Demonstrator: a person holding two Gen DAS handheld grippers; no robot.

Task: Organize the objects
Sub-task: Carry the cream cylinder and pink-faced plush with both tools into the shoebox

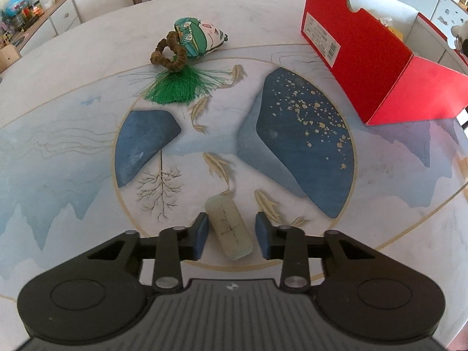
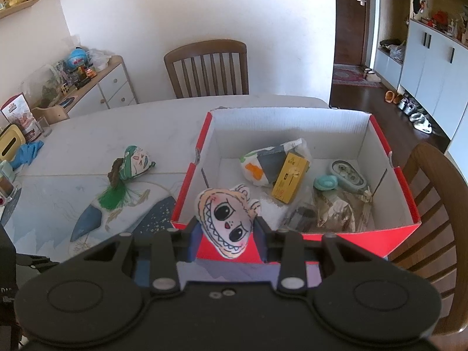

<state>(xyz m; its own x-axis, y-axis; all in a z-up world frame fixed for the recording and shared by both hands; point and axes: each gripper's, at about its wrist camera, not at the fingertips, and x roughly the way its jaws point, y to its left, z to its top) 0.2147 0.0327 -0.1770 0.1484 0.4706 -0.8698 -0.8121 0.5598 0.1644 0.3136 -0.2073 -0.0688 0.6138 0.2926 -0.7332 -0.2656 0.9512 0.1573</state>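
Our left gripper sits open around the pale tube; our right gripper holds the doll face by the half-filled red box; the tassel pouch waits on the desk.

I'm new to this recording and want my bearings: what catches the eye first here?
The big red box at the table's right side, already half full of small items. The right gripper holds a cartoon-face plush at its near wall. The left gripper straddles a pale cylinder lying on the painted table.
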